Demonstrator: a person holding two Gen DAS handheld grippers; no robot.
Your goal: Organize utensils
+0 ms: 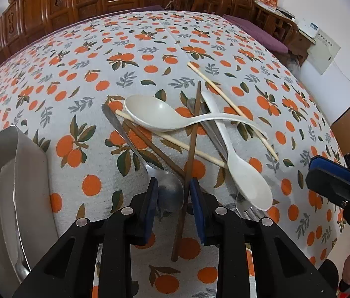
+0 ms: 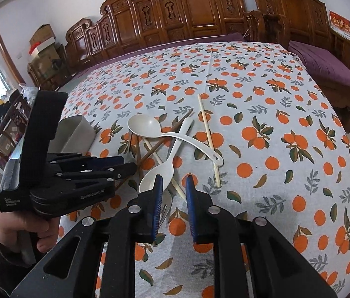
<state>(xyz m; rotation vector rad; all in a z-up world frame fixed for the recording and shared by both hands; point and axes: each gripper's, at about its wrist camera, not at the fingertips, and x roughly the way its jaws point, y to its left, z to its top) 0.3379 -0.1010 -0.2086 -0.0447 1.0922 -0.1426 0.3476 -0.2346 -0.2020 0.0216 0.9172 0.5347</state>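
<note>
Utensils (image 1: pixel 194 134): white plastic spoons, metal spoons, dark and pale chopsticks, piled crosswise on orange-print tablecloth (image 1: pixel 75 74). Left gripper (image 1: pixel 172 193) parted around a dark chopstick (image 1: pixel 191 164); right gripper (image 2: pixel 173 191) parted, empty.

Black tongs (image 1: pixel 171 188) with blue pads (image 1: pixel 196 193), silver screws (image 1: pixel 127 210).

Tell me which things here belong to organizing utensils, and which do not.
Belong: white spoons, metal spoon, dark chopsticks, pale chopsticks, fork, grey tray.
Do not: tablecloth, carved wooden bench, cardboard boxes.
</note>
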